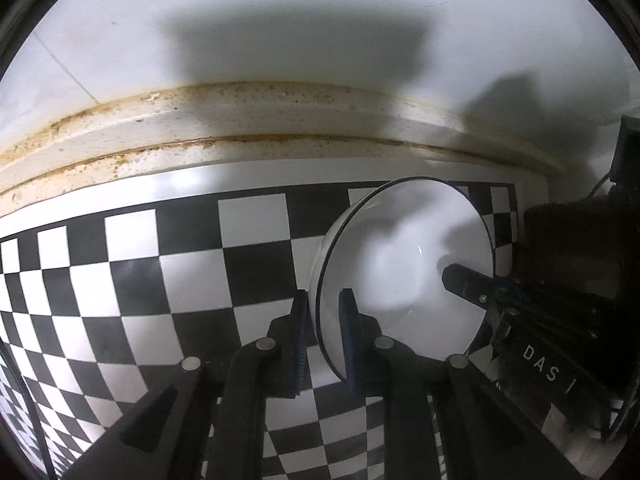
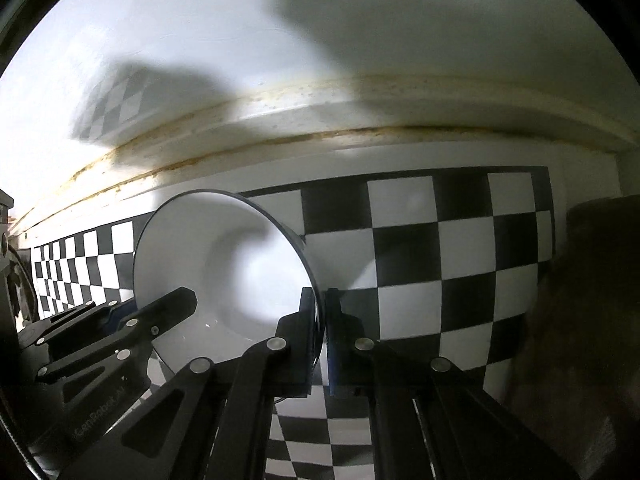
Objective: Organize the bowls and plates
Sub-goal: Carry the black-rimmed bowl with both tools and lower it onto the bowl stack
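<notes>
White bowl tilted on edge, rim pinched by left gripper and right gripper.

Black linkage grippers, silver rivets, blue-padded fingers; white "DAS" lettering.

A white bowl with a thin dark rim; the mat is black-and-white checkered.

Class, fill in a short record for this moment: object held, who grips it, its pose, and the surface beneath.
object: white round bowl with thin dark rim
left tongs: shut on the rim, one finger inside, one outside
right tongs: shut on the opposite rim
pose: tipped on edge, opening facing both cameras
surface: black-and-white checkerboard mat
backdrop: white wall with stained ledge
</notes>
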Motion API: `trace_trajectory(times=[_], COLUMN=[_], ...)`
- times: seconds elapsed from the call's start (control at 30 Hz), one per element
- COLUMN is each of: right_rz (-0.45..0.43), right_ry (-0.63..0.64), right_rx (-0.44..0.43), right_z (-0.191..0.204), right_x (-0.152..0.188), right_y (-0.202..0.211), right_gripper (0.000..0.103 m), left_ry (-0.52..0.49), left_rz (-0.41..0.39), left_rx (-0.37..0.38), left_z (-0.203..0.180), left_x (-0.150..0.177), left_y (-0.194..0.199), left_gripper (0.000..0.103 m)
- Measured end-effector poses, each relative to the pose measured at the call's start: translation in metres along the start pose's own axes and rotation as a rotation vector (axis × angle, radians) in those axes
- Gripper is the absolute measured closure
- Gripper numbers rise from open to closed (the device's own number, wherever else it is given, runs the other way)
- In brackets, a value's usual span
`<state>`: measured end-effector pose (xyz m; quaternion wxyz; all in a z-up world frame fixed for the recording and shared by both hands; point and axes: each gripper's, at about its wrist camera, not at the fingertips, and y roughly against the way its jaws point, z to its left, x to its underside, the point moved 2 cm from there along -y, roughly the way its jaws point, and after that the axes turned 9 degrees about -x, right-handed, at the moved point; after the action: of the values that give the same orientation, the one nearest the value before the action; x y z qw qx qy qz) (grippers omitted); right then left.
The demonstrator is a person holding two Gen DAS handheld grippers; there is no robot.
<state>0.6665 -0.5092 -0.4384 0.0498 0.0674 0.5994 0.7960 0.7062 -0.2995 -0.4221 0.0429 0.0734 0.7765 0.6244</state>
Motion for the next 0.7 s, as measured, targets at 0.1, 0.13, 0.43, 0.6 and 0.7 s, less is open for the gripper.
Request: trace_trajectory(times=[0.1,0.13,0.43,0.6,0.7], right_rz=[-0.009,-0.015,-0.077,-0.107,-0.124], right_ry=[0.007,0.011,0.042,0.058,0.064], right_rx=[-0.004,-0.007,-0.040,-0.051,-0.054], right_z=[0.006,0.008,0.045,0.060,0.070], right_x=[0.006,0.009,0.056,0.097,0.125], right_y=[0.007,0.010,0.049,0.068,0.076], right_gripper=[0.097,0.097,0.097,0.097,0.097], left_ry=[-0.003,-0.008,-0.057,-0.084,-0.108], left_rz=[-0.010,-0.017,-0.099,-0.122,-0.138], left_rx=[0.000,-0.003,-0.027,-0.016,-0.014], left_z=[-0.001,-0.001,-0.002,-0.003,-0.003], left_x=[0.009,0.012,0.052,0.089,0.117], left_y=[0.009,0.014,0.067,0.090,0.104], left_gripper=[0.090,0.090,0.090,0.090,0.090])
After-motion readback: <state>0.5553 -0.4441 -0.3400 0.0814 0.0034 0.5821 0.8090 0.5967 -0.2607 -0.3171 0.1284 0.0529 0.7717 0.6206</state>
